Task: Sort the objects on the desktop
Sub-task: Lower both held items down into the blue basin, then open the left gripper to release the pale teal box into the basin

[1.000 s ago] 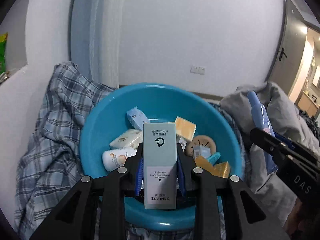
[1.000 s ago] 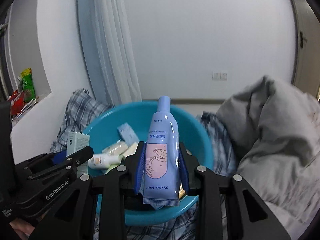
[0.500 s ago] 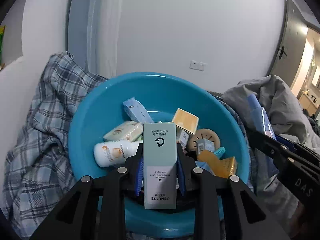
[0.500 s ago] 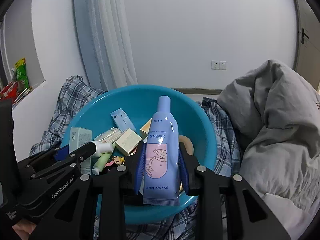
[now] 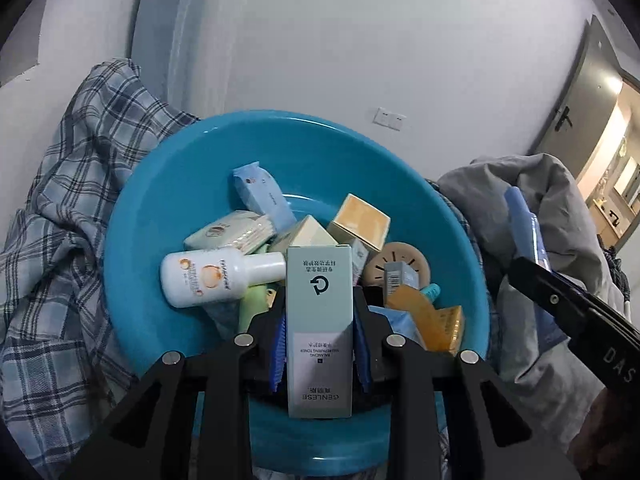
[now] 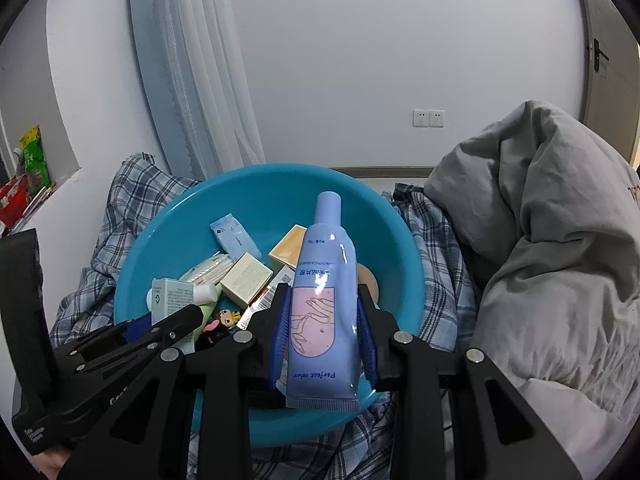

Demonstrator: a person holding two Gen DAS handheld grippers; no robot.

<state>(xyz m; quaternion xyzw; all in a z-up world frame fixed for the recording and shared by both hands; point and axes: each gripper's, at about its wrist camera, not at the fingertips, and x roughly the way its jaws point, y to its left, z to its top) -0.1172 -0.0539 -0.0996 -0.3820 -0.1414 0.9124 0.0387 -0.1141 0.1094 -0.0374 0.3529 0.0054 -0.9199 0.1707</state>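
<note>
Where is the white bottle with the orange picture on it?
In the left wrist view, the white bottle lies on its side in the left part of the blue basin, just left of the green box that the left gripper holds.

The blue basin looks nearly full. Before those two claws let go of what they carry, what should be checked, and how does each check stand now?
1. Left claw grips the pale green toner box firmly: ok.
2. Right claw grips the lavender hand cream tube: ok.
3. Both items are above the blue basin: ok.
4. Bare landing spot beneath them: not ok, white bottle and boxes crowd there.
5. Claws clear of each other: ok.
6. Basin steady on the plaid blanket: cannot tell.
</note>
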